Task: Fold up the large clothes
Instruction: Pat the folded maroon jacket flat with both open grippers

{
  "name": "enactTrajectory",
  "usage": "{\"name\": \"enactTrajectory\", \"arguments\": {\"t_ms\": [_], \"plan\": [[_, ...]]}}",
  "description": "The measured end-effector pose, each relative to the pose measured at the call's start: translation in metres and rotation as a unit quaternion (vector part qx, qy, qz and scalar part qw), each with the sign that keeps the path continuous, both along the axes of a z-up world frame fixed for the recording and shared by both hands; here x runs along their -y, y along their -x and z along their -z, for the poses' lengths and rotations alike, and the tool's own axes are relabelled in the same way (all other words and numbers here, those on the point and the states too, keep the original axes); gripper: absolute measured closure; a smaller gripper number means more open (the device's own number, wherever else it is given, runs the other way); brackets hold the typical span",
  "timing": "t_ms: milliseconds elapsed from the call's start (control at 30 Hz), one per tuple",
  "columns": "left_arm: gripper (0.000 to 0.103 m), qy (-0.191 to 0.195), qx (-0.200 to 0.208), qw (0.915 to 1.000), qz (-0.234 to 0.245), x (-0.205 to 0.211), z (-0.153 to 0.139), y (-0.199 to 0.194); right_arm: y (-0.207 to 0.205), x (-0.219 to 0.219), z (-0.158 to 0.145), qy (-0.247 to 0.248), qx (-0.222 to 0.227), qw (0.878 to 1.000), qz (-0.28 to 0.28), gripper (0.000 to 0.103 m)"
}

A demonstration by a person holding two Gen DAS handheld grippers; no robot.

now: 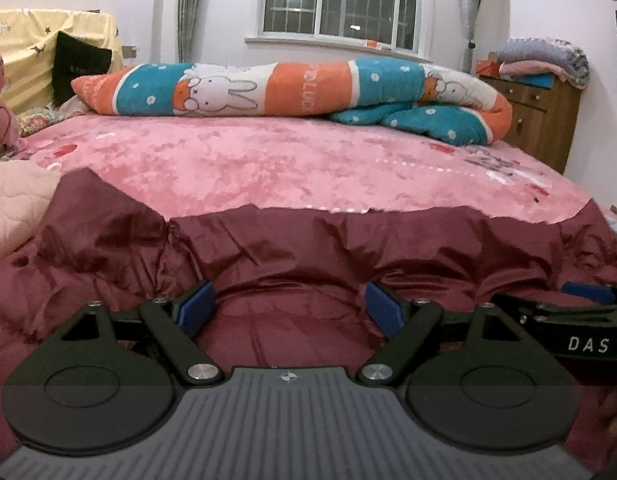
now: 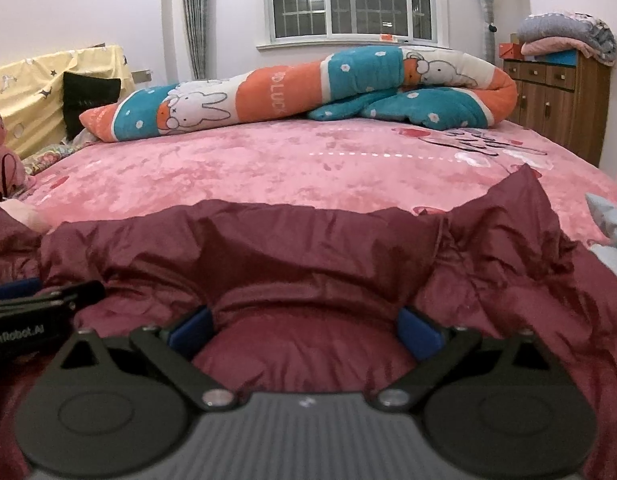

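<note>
Both grippers sit low on the maroon puffer jacket (image 1: 292, 248), side by side. Left gripper (image 1: 291, 308): blue pads (image 1: 196, 310) spread wide, a puffed fold of jacket bulging btwn them, not pinched. Right gripper (image 2: 306, 330): same, jaws apart w/ fabric mounded in the gap. Jacket lies crumpled across near edge of the pink bed cover (image 1: 268, 164). Beyond it, a rolled bunny-print quilt (image 1: 268, 88) under the window (image 2: 348, 0); wooden dresser (image 2: 556, 100) at right.

Maroon jacket (image 1: 308, 248) on pink bedspread (image 1: 268, 164); orange-teal rabbit-print quilt (image 1: 268, 88) behind.
</note>
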State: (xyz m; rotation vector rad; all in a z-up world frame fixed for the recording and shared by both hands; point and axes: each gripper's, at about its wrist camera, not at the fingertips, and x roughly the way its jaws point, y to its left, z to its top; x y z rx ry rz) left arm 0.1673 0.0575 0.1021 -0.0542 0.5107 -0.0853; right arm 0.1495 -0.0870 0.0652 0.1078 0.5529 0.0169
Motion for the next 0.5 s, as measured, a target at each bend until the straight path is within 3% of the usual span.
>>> {"name": "enactTrajectory", "arguments": {"t_ms": [233,500], "plan": [[0.0,-0.008,0.023,0.9997,0.0,-0.001,-0.014,0.026,0.02,0.006,-0.016,-0.003,0.006,1.0,0.001,0.004],[0.0,-0.011,0.015,0.9998,-0.009,-0.009,-0.021,0.061,0.052,0.017,-0.035,-0.007,0.015,1.0,0.02,0.004]]}}
